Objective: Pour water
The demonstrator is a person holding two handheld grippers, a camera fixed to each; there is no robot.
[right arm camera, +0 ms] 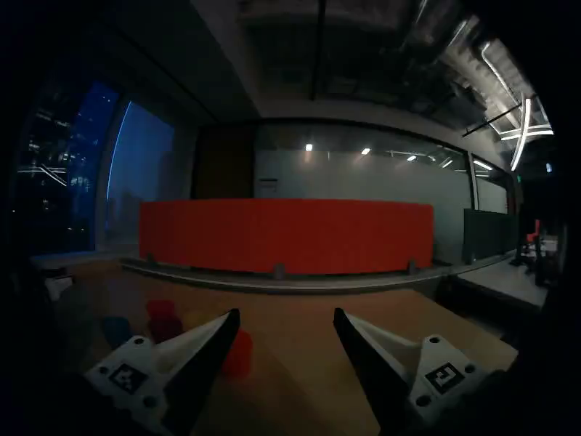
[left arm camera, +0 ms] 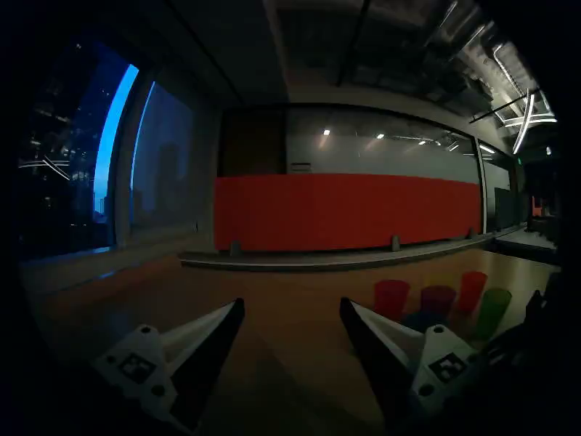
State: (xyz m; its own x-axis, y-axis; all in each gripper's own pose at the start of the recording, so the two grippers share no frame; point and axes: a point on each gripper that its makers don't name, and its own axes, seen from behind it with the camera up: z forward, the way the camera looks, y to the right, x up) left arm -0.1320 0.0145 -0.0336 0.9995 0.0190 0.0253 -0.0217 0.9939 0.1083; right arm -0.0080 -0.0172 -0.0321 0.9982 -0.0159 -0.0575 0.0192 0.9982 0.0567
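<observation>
Right gripper view: red cup (right arm camera: 241, 353) half-hidden

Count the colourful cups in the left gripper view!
5: red plastic cup leftmost, purple plastic cup beside it, blue plastic cup low between them, second red plastic cup, green plastic cup rightmost. More may hide.

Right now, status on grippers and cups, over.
Left gripper open, empty. Right gripper open, empty. Coloured cups grouped on table, none held. Dim light; cup contents unreadable.
</observation>
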